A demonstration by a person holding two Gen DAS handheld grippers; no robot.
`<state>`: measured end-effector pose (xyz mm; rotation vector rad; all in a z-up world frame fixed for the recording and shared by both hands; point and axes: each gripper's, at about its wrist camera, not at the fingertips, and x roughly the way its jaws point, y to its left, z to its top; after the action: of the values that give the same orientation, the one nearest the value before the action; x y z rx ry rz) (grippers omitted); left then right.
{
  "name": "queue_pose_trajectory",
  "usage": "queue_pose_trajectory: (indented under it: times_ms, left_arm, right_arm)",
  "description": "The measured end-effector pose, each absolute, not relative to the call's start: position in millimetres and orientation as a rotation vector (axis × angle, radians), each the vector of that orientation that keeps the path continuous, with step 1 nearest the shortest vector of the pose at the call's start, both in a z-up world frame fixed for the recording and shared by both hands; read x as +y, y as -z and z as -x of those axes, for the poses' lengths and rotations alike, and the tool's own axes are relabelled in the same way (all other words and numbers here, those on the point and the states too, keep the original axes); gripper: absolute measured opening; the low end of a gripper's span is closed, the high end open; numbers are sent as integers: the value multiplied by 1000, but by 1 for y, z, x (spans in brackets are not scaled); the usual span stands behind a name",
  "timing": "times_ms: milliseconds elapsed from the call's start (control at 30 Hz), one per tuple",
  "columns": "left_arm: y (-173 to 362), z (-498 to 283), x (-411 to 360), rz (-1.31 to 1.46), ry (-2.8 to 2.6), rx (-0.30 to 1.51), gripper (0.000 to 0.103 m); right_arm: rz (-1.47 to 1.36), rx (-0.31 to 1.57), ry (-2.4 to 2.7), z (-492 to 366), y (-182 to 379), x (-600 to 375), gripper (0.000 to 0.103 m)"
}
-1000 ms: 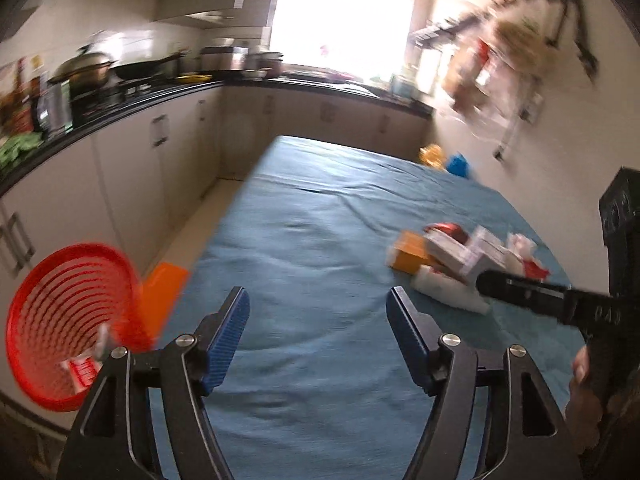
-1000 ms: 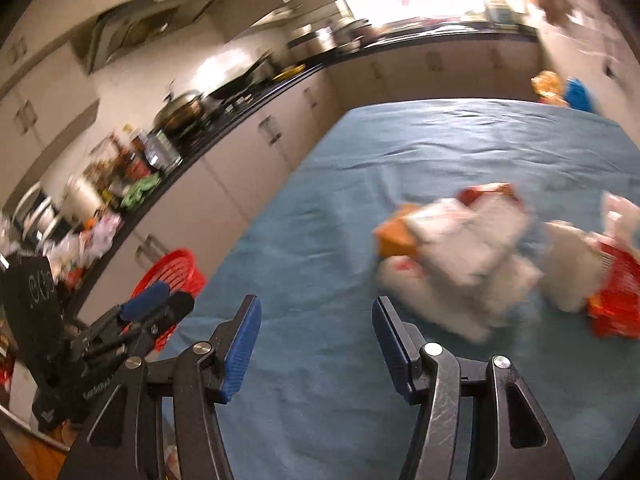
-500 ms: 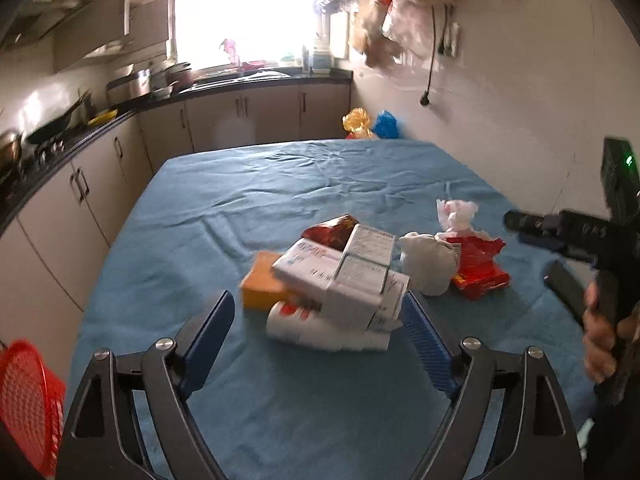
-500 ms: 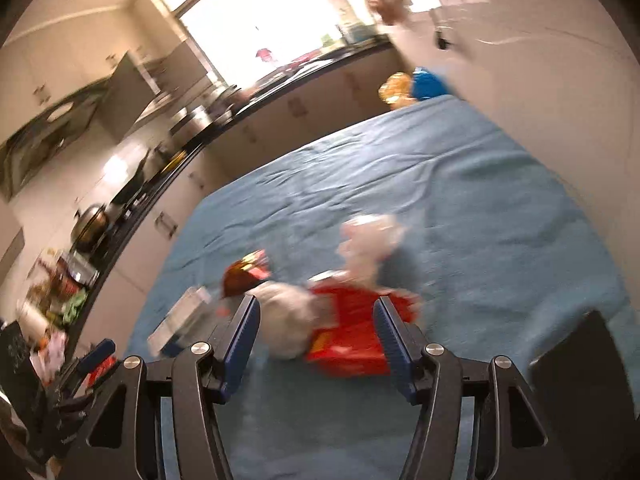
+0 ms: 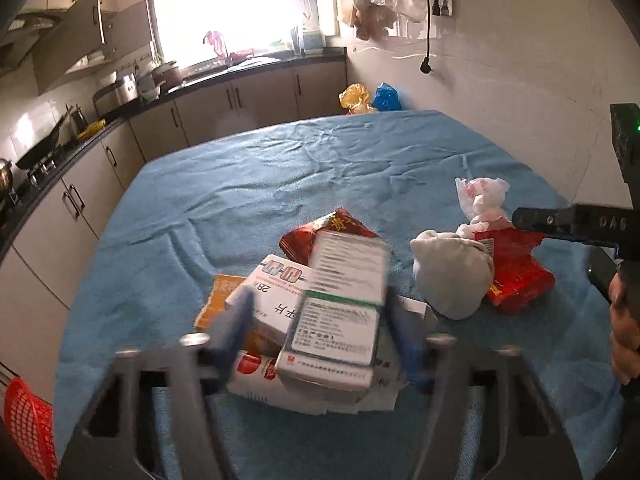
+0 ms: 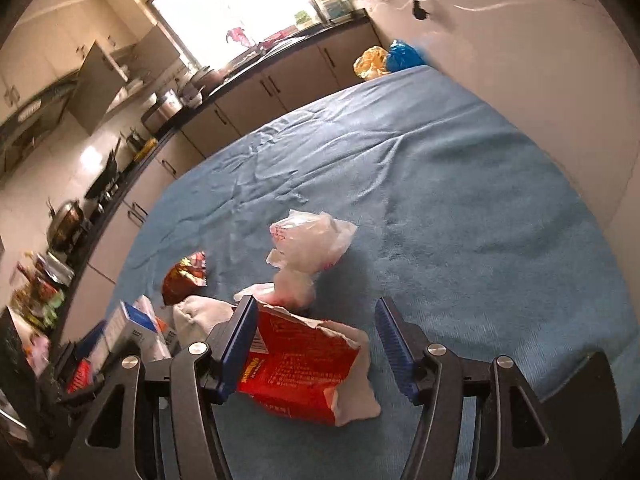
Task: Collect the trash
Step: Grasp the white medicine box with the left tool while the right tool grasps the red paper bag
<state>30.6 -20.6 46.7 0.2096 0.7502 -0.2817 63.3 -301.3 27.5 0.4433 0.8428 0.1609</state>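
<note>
A pile of trash lies on the blue tablecloth [image 5: 320,160]. My left gripper [image 5: 320,328] is open, its blurred jaws either side of a white medicine box [image 5: 340,308] stacked on other boxes [image 5: 276,292]. My right gripper [image 6: 314,340] is open around a torn red snack bag [image 6: 296,372], which also shows in the left wrist view [image 5: 516,272]. A white plastic bag [image 6: 308,244] lies just beyond it. A grey crumpled wad [image 5: 452,276] and a dark red wrapper [image 5: 320,228] sit between the piles.
A red mesh basket [image 5: 28,424] hangs off the table's left edge. Kitchen counters [image 5: 100,128] run along the left and back. Yellow and blue bags [image 5: 368,98] sit past the table's far end. A wall [image 5: 520,80] bounds the right side.
Both grippers swung from the basket side toward the trash and moved in close. The left now straddles the medicine boxes; the right now straddles the red snack bag.
</note>
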Motion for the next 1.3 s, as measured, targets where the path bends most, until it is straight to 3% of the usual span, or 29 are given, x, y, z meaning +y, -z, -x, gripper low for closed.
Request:
queue_pose_trajectory:
  times_ms: [33,167,200,233,300,433,900,1133,1300]
  left_arm:
    - [-45,-33,-21,-203,288,763,35]
    - [-44,-27,-17,-187,302,751,34]
    - [-45,-25,-15,-183,302,749,34]
    - [-45,-22,-14,-179,306,749,34]
    - [-48,-14,-10,-169,307,741,34]
    - [-55,3,4,-132,303,725,34]
    - [-43,40,45,-73,264,750,34]
    - [-36,42,55,-37,263,765,34]
    - [-37,43,55,-38,262,764,34]
  right_arm:
    - [-427,855,-156,-66,-25,-299,65]
    - [-383,877,-188,-66,-18,-290,65]
    - [-354,880,-186,-65,-18,-285,57]
    - [-319,880,-189,-63,-19,-279,41]
    - [-293,890,-211,-61,-17,-273,27]
    - [-234,888,-240,-44,-20,-259,10]
    - [-146,892,-309,-10,-17,-229,8]
    - [-153,896,-298,-15,-15,-227,24]
    - [-164,892,-290,-19,-12,-227,24]
